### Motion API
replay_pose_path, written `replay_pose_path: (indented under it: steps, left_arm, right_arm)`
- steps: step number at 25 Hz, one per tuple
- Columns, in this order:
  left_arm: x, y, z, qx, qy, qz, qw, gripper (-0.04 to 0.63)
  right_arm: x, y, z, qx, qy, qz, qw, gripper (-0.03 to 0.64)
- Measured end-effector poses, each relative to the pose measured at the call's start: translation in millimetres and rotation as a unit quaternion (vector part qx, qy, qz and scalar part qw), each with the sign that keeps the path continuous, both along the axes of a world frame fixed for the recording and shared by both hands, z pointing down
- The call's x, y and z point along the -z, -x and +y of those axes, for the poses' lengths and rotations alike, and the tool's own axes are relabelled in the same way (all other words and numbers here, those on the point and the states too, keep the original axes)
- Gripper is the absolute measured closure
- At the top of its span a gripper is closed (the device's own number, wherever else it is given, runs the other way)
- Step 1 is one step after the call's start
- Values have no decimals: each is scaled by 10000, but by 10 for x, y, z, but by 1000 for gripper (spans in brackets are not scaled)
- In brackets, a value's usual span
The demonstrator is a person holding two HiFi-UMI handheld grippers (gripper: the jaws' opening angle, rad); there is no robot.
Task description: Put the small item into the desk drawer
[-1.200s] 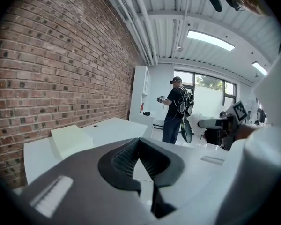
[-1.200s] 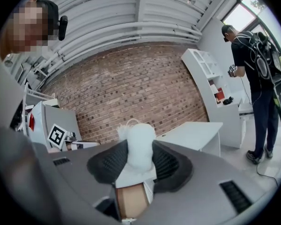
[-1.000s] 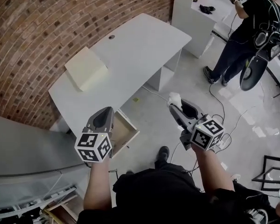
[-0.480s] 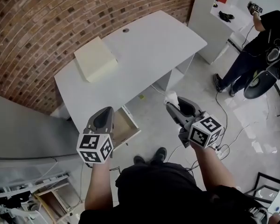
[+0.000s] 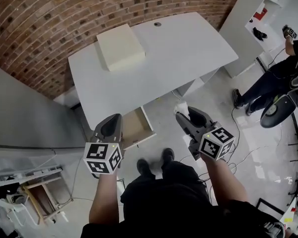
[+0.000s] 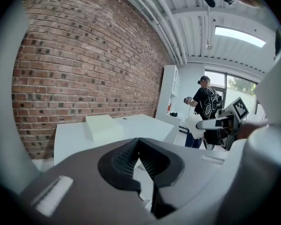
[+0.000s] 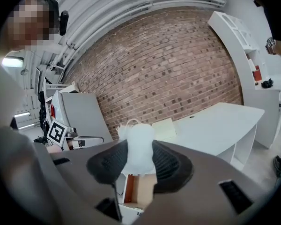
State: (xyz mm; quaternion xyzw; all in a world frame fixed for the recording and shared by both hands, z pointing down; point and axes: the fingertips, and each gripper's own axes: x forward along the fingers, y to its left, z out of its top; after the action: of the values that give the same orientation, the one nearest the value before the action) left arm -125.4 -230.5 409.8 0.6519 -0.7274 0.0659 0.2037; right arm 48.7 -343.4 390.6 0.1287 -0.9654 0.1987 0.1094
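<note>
White, soft small item (image 5: 181,106) sits clamped in the right tongs (image 5: 183,114); the open drawer (image 5: 133,127) lies below and to its left, under the surface (image 5: 164,58), just beside the clenched, empty left tongs (image 5: 111,119).

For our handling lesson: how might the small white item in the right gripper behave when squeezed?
Probably soft: the small white item bulges above the fingers. Likely light, unlikely to roll, given its wispy, irregular top.

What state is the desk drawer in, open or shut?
Open: the drawer sticks out from under the desk, its tan inside showing from above.
</note>
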Motion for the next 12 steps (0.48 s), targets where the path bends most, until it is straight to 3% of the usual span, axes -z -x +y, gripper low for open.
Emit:
replay_pose_path:
  steps: [12]
  left_arm:
    - [-302, 139, -21, 1004, 218, 146, 9946, 583]
  right_arm:
    - [-517, 493, -247, 1378, 79, 285, 9900, 466]
